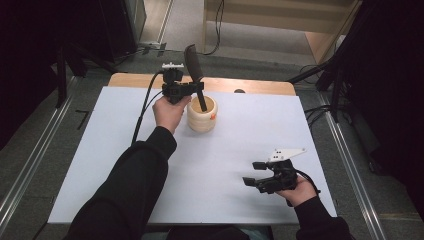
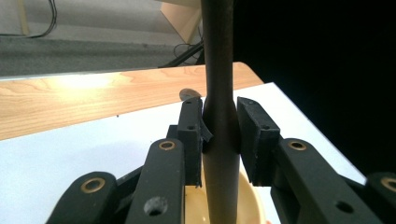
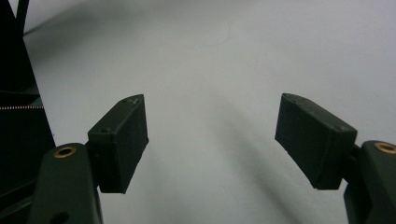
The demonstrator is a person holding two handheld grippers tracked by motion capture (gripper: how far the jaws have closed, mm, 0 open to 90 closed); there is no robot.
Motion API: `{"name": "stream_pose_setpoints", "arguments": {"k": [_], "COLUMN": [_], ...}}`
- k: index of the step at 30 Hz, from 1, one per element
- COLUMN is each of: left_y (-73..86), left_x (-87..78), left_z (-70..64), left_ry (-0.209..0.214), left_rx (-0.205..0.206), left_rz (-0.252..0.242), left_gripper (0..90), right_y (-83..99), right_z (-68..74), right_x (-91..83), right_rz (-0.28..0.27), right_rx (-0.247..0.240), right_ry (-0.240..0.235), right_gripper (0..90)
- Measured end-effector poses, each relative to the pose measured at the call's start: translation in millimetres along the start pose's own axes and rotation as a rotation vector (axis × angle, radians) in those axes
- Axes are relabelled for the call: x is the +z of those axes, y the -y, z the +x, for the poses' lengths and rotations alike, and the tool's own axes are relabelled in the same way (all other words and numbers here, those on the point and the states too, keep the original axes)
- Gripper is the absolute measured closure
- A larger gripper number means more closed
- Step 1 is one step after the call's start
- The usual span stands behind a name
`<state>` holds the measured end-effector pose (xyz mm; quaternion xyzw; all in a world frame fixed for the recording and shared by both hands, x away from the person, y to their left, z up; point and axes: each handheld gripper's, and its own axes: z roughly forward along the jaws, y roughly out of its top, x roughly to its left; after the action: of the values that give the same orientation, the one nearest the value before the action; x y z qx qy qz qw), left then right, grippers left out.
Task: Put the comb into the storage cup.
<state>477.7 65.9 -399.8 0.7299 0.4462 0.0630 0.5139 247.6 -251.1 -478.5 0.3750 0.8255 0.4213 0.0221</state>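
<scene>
Count on table: one cream cup, one dark utensil, two grippers.

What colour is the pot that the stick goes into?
The pot is cream-yellow, with a small orange spot on its side; the high view shows it best.

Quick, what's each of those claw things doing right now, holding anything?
Left gripper: shut on the dark utensil, its lower end inside the cream holder.
Right gripper: open, holding nothing.
</scene>
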Motion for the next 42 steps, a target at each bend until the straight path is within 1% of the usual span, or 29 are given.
{"name": "stream_pose_setpoints", "arguments": {"k": [3,5,6,9,10,12,16,17,18,19,20,24,25,27,28,30,31,32,33,35,38,42], "left_y": [5.9,9.7,11.3,17.1,19.1,22.4,27.2,28.4,29.1,29.9,30.5,28.8,28.0,26.2,25.5,24.8,24.6,25.2,26.0,26.8,27.9,31.8], "left_x": [4.5,6.9,7.9,11.1,11.9,13.4,13.6,14.0,14.0,13.8,13.3,7.5,5.7,1.9,-0.1,-3.8,-6.1,-8.6,-11.1,-15.2,-20.4,-28.5], "left_z": [2.7,3.9,4.4,4.3,4.0,4.2,5.2,5.4,5.9,6.2,6.0,6.3,6.1,6.9,7.9,11.2,12.5,13.4,14.4,17.0,19.8,21.7], "left_ry": [-0.004,-0.01,-0.01,0.007,0.004,0.012,0.005,0.01,0.012,0.009,0.005,0.006,0.004,-0.011,-0.017,-0.008,-0.011,-0.018,-0.016,-0.007,0.002,0.012], "left_rx": [0.0,0.002,0.01,0.035,0.043,0.038,0.05,0.048,0.05,0.058,0.065,0.071,0.07,0.075,0.069,0.055,0.053,0.057,0.056,0.038,0.024,0.028], "left_rz": [0.013,0.013,0.018,0.02,0.019,0.013,0.024,0.028,0.037,0.046,0.051,0.065,0.065,0.076,0.082,0.095,0.104,0.098,0.088,0.084,0.097,0.109], "left_gripper": [72.6,72.6,72.6,72.5,72.5,72.4,71.6,71.0,68.3,65.1,64.7,50.9,48.8,41.9,40.1,37.4,34.9,34.6,34.6,34.6,34.5,33.1], "right_y": [-0.3,-0.7,-0.9,-1.3,-1.5,-1.6,-1.6,-1.6,-1.5,-1.5,-1.4,-0.3,-0.1,0.2,0.2,0.3,0.3,0.3,0.3,0.3,0.4,0.2], "right_z": [0.3,1.0,1.0,1.0,0.9,0.6,0.4,0.5,0.5,0.6,0.9,0.6,0.4,0.0,-0.2,-0.5,-0.6,-0.7,-1.0,-0.8,-0.4,-0.5], "right_x": [0.7,0.7,0.8,1.0,1.2,1.2,0.9,0.9,0.9,1.0,1.1,1.1,0.9,0.8,0.7,0.5,0.5,0.5,0.7,0.5,0.3,0.3], "right_rz": [0.0,-0.002,-0.005,-0.003,-0.003,-0.001,0.001,0.0,0.0,-0.001,-0.001,0.004,0.005,0.002,0.001,0.002,0.002,0.002,0.003,0.003,0.005,0.005], "right_rx": [-0.003,-0.01,-0.016,-0.014,-0.015,-0.015,-0.015,-0.016,-0.019,-0.02,-0.018,-0.021,-0.022,-0.018,-0.018,-0.018,-0.019,-0.017,-0.017,-0.016,-0.017,-0.011], "right_ry": [0.001,0.0,-0.001,-0.001,-0.001,-0.002,0.001,0.0,-0.001,-0.003,-0.004,0.0,0.001,0.0,0.001,0.001,0.001,0.002,0.002,0.002,0.006,0.01], "right_gripper": [23.5,23.5,23.6,23.6,23.5,23.5,23.5,23.5,23.5,23.6,23.5,23.6,23.5,23.5,23.6,23.5,23.5,23.5,23.5,23.5,23.5,23.4]}}
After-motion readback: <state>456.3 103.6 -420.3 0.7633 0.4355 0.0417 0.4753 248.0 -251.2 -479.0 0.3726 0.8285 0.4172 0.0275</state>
